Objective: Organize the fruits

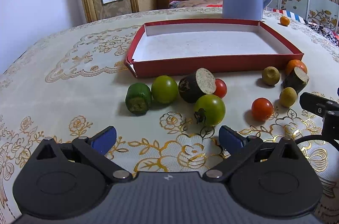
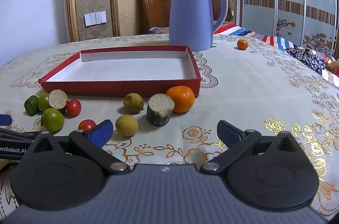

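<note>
**Both grippers poised, tray empty, fruit in a row before it**

The fruit lay loose on the tablecloth point(image 1: 63, 96) along the near wall of the red tray point(image 1: 211, 66), which held nothing; no piece was lifted yet. At the far left a green stub point(image 1: 138, 99) lay on its side, its long axis running toward the camera and its cut face turned to the viewer; just beside it sat a green tomato point(image 1: 164, 89), then a dark stub point(image 1: 196, 85) tilted so its pale cut end pointed up and to the right, with a red tomato point(image 1: 220, 87) tucked behind it; a second green tomato point(image 1: 209, 109) lay nearest, its stalk facing the left gripper point(image 1: 167, 140), whose blue pads stood wide apart around nothing.

Further right, a red tomato point(image 2: 87, 124) sat just beside the right gripper point(image 2: 165, 133), likewise spread and empty; then two yellowish fruits point(image 2: 127, 125), a second dark stub point(image 2: 160, 112) standing upright on its flat end, and an orange point(image 2: 180, 98) touching it; a small orange point(image 2: 242, 44) lay well apart, near the blue kettle point(image 2: 190, 16).

A sound first pick would likely be the nearest green tomato; the pads should meet its round sides, clear of the stalk; round fruit may roll, so closing gently and lifting straight seemed wise; the stubs would sit better gripped across their short axis.
</note>
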Available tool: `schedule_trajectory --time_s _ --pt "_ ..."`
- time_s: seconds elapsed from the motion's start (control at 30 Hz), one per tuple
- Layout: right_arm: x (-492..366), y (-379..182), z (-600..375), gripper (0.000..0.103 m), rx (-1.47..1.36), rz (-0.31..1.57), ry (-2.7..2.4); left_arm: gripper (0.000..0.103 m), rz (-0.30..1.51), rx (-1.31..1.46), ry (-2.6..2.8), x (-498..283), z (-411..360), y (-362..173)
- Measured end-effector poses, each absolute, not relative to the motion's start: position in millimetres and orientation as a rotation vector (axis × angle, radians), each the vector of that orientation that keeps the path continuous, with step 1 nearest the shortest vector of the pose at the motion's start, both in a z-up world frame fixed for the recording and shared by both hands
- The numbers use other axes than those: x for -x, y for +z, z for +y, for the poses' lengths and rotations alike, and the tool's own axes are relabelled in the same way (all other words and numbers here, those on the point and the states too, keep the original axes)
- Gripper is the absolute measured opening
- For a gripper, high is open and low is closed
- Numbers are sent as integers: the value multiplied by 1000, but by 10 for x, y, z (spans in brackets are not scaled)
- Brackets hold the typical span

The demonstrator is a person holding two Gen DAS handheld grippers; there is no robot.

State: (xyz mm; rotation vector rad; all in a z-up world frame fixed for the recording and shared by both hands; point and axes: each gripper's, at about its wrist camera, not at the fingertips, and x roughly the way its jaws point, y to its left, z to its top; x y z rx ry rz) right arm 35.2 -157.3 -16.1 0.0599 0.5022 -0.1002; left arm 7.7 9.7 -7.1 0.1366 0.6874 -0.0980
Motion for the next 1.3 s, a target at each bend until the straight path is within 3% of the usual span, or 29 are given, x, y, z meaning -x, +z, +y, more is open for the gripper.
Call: schedule_trajectory --time_s 0.7,1.3 --pt "-193 -216 -1583 103 -215 597 -168 103 693 -123 -103 -96 134 -87" --pt "68 -246 -1664 103 -306 548 -101 103 684 -114 -104 -78 154 -109"
